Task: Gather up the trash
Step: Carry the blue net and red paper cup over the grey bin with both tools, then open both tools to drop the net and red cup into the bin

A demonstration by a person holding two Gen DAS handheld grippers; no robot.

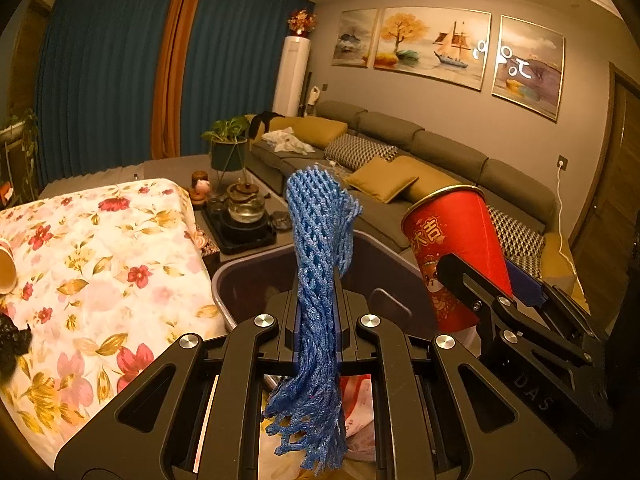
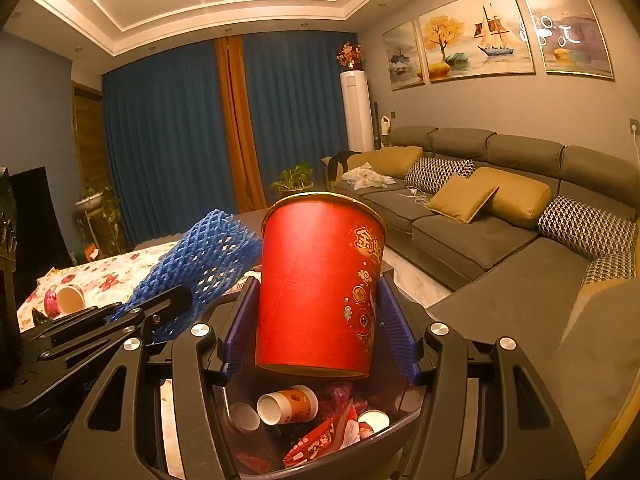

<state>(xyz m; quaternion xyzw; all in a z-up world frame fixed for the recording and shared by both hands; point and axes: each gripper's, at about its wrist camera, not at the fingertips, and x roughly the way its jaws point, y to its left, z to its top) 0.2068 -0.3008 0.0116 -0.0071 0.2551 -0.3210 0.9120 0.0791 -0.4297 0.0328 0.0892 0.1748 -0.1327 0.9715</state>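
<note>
My left gripper [image 1: 318, 320] is shut on a blue foam net sleeve [image 1: 320, 248], which sticks up above the jaws and hangs frayed below them. It hovers over the dark trash bin [image 1: 240, 276]. My right gripper [image 2: 316, 332] is shut on a large red paper cup [image 2: 316, 288] with gold print, held upright over the same trash bin [image 2: 404, 416]. Inside the bin lie a small paper cup [image 2: 288, 404] and red wrappers [image 2: 320, 436]. In the left wrist view the red cup [image 1: 456, 252] and right gripper appear at the right; in the right wrist view the blue net [image 2: 204, 264] shows at the left.
A table with a floral cloth [image 1: 100, 264] stands at the left, with a tipped paper cup [image 2: 70, 300] and a dark object [image 1: 12, 344] on it. A tea tray with a kettle [image 1: 244, 212] sits beyond the bin. A grey sofa [image 2: 500, 232] runs along the right.
</note>
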